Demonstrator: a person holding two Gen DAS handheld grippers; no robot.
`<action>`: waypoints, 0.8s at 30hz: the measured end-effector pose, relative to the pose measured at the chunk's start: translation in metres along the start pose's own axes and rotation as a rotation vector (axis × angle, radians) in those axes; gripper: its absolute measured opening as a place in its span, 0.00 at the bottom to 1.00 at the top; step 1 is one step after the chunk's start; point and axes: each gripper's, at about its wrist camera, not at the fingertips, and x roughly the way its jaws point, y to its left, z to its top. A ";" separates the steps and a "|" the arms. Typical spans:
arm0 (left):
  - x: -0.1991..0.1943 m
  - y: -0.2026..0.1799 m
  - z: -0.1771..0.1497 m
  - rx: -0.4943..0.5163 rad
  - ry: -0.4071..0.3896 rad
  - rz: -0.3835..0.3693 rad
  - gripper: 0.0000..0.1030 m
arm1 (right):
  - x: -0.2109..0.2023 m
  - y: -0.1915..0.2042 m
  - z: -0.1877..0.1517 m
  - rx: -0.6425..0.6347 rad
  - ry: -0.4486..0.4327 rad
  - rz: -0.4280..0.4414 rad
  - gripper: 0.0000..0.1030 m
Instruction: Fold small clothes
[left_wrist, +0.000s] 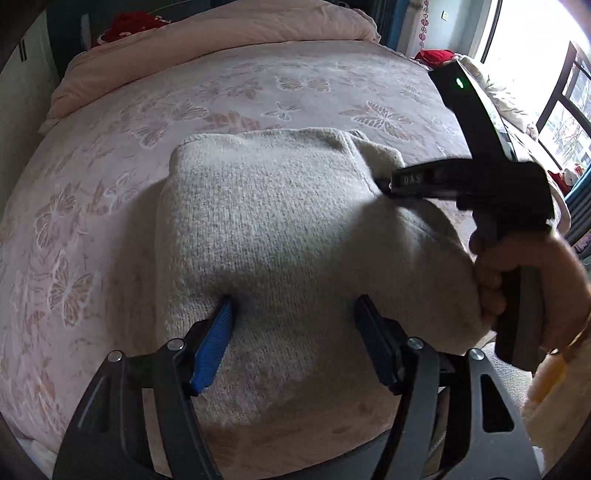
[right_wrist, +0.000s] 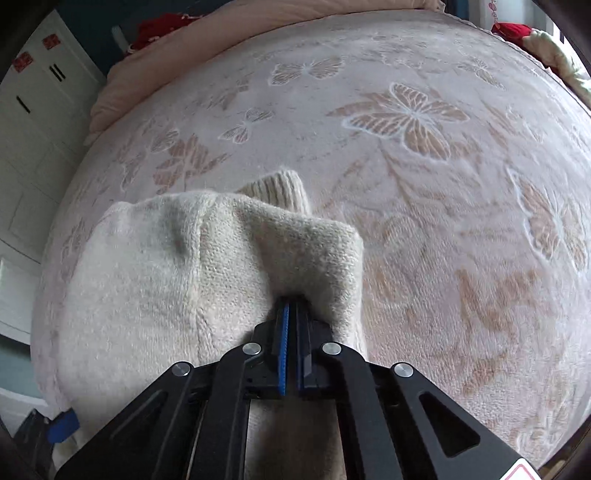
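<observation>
A cream knit sweater (left_wrist: 280, 229) lies folded on the bed. My left gripper (left_wrist: 293, 306) is open, its fingers pressing down on the sweater's near part. My right gripper (right_wrist: 294, 301) is shut on a folded sleeve of the sweater (right_wrist: 306, 240), with the ribbed cuff (right_wrist: 277, 188) poking out beyond. In the left wrist view the right gripper (left_wrist: 384, 182) reaches in from the right at the sweater's far right corner, held by a hand (left_wrist: 532, 280).
The bed is covered with a pale pink blanket with butterfly pattern (right_wrist: 406, 118). A pink duvet (left_wrist: 221, 33) is bunched at the far end. White cupboards (right_wrist: 33, 122) stand to the left, a window (left_wrist: 554, 74) to the right.
</observation>
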 end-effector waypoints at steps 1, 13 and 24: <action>0.000 0.001 0.001 -0.008 0.002 -0.005 0.64 | -0.013 0.003 -0.001 -0.009 -0.023 -0.005 0.01; -0.028 0.030 -0.024 -0.100 0.043 -0.055 0.69 | -0.094 0.011 -0.134 0.014 -0.057 0.086 0.07; -0.005 0.017 -0.037 -0.036 0.065 0.022 0.76 | -0.081 -0.003 -0.130 0.045 -0.066 -0.050 0.09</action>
